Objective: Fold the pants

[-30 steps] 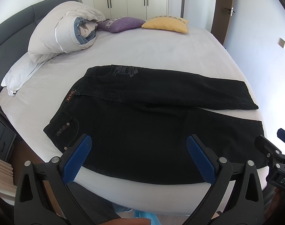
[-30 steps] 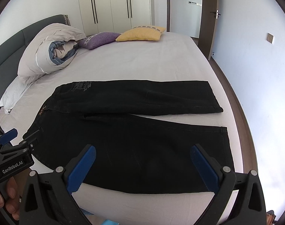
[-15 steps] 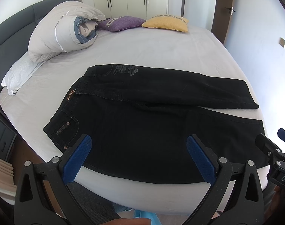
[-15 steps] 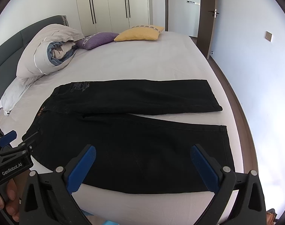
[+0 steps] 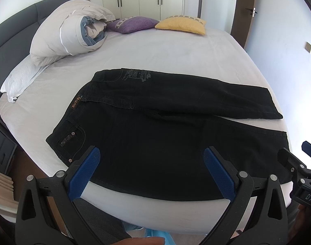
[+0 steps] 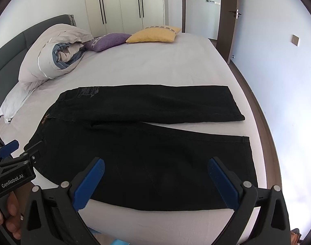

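The bed (image 5: 175, 53) carries the black pants (image 5: 165, 143) spread flat, waist left, both legs running right. My left gripper (image 5: 152, 169) and right gripper (image 6: 155, 181) hover above the near leg, jaws wide apart, empty.

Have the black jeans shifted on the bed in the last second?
No. The black jeans lie as before, far leg hem equally short of the bed's right edge.
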